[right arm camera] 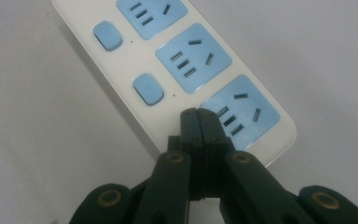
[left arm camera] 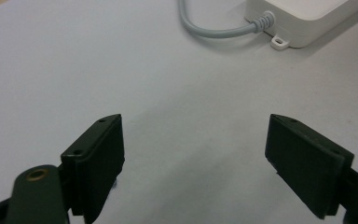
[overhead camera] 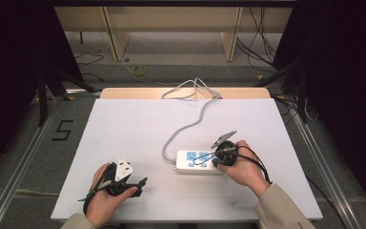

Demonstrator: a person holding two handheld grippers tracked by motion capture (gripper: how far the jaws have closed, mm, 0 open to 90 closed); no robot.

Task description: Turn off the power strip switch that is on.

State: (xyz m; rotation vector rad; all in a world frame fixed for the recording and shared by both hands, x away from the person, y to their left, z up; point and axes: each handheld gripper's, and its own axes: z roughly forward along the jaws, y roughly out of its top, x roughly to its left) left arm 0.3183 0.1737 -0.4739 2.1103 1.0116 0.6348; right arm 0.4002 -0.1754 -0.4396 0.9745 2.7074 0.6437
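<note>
Power strip buttons look like the target: the right gripper has its jaws pressed flat together with nothing between them, tips poised over the strip's near end beside the third socket, where a switch probably hides beneath them. From that tip the white strip runs leftward across the table, long axis left to right, grey cable curling off to the far edge. Left gripper rests wide open and empty at the near left, well apart, so the right hand is plainly nearer
</note>
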